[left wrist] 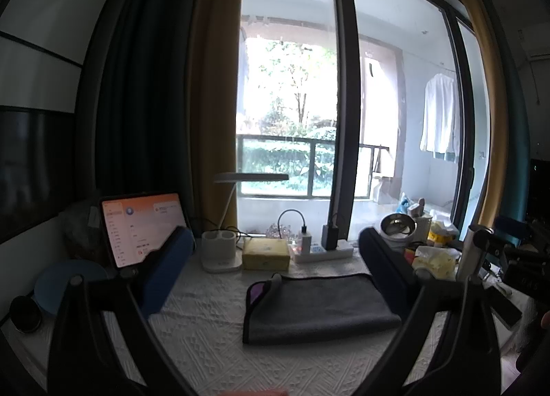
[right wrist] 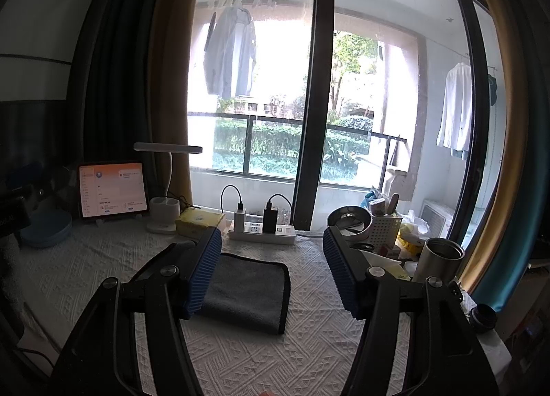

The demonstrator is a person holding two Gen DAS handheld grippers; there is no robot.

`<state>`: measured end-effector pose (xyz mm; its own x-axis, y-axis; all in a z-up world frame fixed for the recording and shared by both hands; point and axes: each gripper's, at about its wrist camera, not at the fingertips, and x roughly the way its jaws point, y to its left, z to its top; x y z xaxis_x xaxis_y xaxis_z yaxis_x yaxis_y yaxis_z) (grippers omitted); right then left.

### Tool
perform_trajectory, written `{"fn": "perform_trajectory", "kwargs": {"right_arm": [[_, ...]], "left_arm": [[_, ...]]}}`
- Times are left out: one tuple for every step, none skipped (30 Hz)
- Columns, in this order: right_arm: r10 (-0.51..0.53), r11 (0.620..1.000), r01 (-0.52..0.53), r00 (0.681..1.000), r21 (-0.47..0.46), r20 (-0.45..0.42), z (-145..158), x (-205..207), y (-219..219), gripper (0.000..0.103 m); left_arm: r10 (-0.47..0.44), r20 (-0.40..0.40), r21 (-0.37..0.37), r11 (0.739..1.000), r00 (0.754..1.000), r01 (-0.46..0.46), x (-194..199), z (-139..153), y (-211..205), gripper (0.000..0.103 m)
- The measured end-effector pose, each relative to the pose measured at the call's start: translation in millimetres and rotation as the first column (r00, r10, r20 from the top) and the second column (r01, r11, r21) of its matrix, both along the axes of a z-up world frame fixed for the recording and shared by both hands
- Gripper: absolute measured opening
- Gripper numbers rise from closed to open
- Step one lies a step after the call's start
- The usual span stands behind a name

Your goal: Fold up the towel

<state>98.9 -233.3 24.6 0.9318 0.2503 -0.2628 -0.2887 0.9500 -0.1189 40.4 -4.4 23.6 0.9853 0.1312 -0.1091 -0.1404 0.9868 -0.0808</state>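
We are holding both grippers spread wide, gripping nothing. Left gripper (left wrist: 275, 258), right gripper (right wrist: 271, 268) hovering above grey towel (left wrist: 316, 306), already folded, lying ahead between jaws, long axis crosswise. Nearer arm: cannot tell.

A lit tablet (right wrist: 113, 189), white desk lamp (right wrist: 168, 169), power strip (right wrist: 263, 232) and steel cup (right wrist: 440, 258) line the table's far side.

Right gripper (right wrist: 271, 270) held wide open above folded grey towel (right wrist: 245, 291), white quilted tablecloth (right wrist: 309, 344), tablet (right wrist: 112, 189) lit at left
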Motion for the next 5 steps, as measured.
{"fn": "perform_trajectory", "kwargs": {"right_arm": [[0.001, 1.000, -0.001, 1.000, 0.000, 0.001, -0.1, 0.0, 0.5, 0.065], [0.001, 1.000, -0.001, 1.000, 0.000, 0.001, 0.1, -0.3, 0.3, 0.065], [0.001, 1.000, -0.001, 1.000, 0.000, 0.002, 0.0, 0.1, 0.6, 0.065], [0.002, 1.000, -0.002, 1.000, 0.000, 0.001, 0.0, 0.2, 0.6, 0.065], [0.002, 1.000, -0.002, 1.000, 0.000, 0.001, -0.4, 0.3, 0.5, 0.065]], "left_arm": [[-0.003, 0.000, 0.000, 1.000, 1.000, 0.003, 0.6, 0.0, 0.0, 0.098], [-0.006, 0.001, 0.001, 1.000, 1.000, 0.006, 0.1, -0.6, -0.5, 0.098], [-0.008, 0.003, 0.007, 1.000, 1.000, 0.008, -1.1, -1.2, -1.8, 0.098], [-0.007, 0.004, 0.010, 1.000, 1.000, 0.006, -0.5, -1.6, -2.5, 0.098], [-0.006, 0.004, 0.012, 1.000, 1.000, 0.006, -0.5, -2.1, -3.1, 0.098]]}}
